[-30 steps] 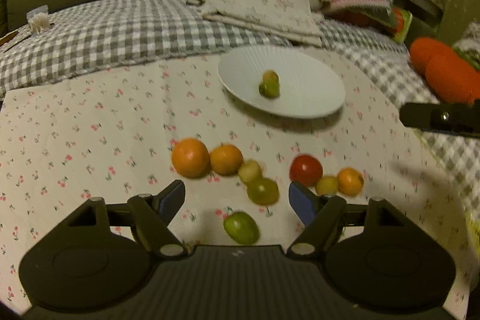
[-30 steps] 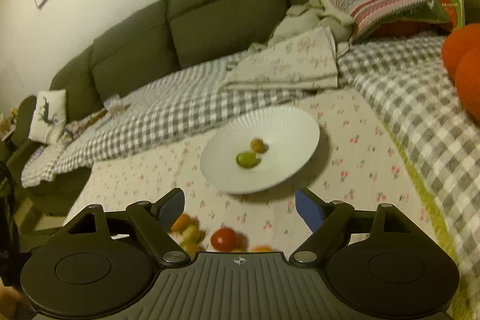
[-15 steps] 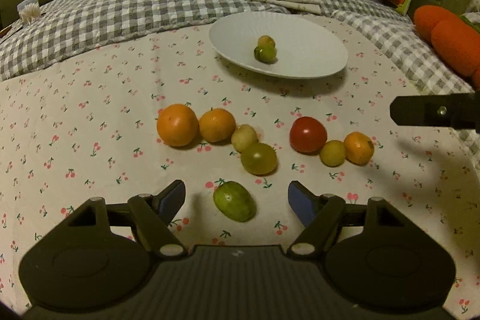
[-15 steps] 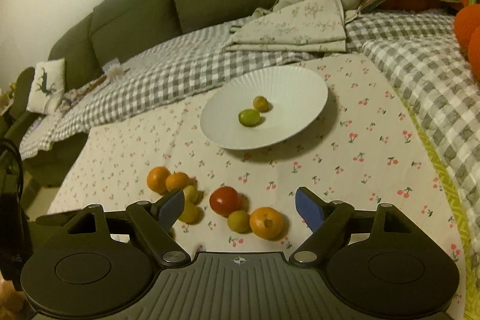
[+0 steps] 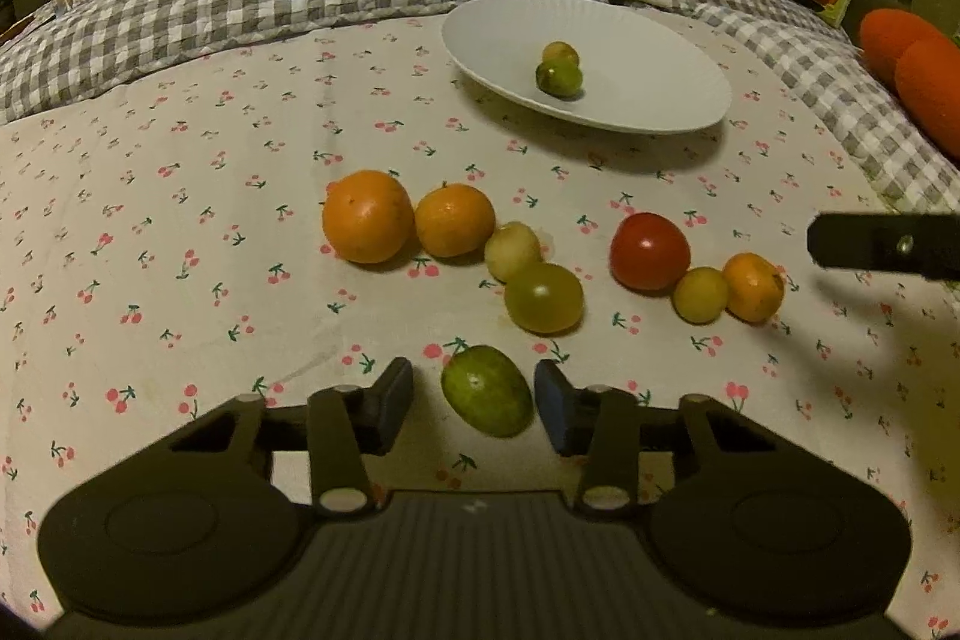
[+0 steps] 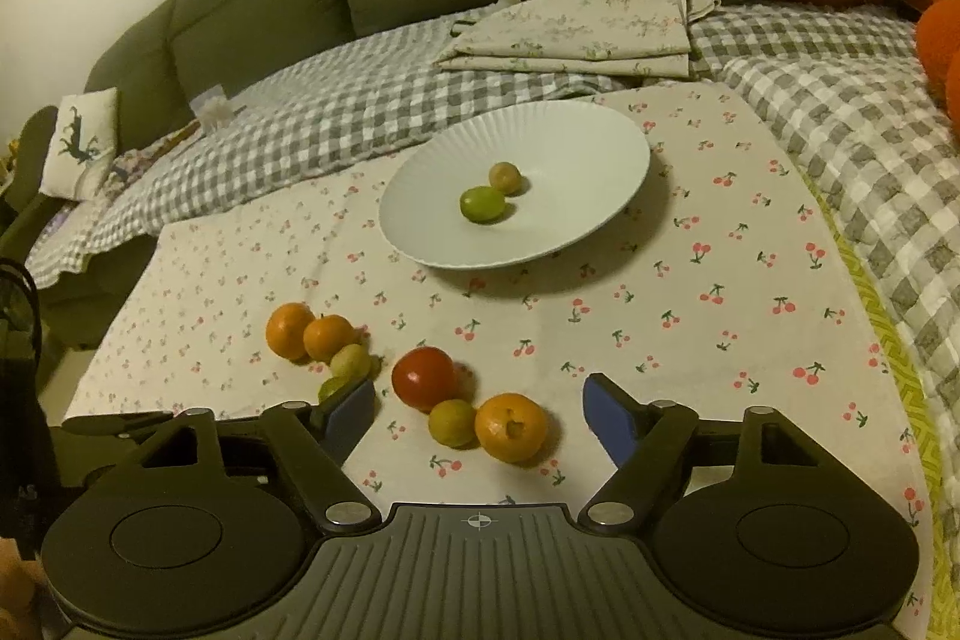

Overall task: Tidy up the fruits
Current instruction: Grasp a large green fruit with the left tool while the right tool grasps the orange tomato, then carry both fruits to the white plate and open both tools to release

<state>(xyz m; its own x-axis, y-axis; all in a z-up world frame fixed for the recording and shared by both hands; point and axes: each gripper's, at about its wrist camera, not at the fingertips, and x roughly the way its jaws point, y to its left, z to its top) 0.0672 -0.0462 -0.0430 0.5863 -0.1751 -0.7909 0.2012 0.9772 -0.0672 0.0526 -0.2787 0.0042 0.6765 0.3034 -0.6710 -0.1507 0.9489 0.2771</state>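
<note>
Step in hand: left claw (image 5: 474, 397) lowered around the green oval fruit (image 5: 487, 390), lining up a pick; by my reading the fruits go one by one to the white plate (image 5: 648, 58)
Left claw state: open, blue pads on either side of the green oval fruit, small gaps on both sides, not yet touching it
Right claw state: right claw (image 6: 479, 407) open, holding nothing; small orange (image 6: 511, 426) and yellow-green fruit (image 6: 451, 421) lie between its fingers, red tomato (image 6: 425, 377) just ahead, toward its left finger
Plate: well ahead of both claws, already carrying a green fruit (image 6: 481, 204) and a small yellowish one (image 6: 504, 176), touching
Still loose on the cherry-print cloth (image 5: 180, 196): ahead of the left claw, large orange (image 5: 368, 215), second orange (image 5: 455, 219), pale fruit (image 5: 512, 250), olive-green fruit (image 5: 543, 296)
Next move calls for: closing gently on the green oval fruit, centred so it does not roll out, then lifting clear of the olive-green fruit just ahead
</note>
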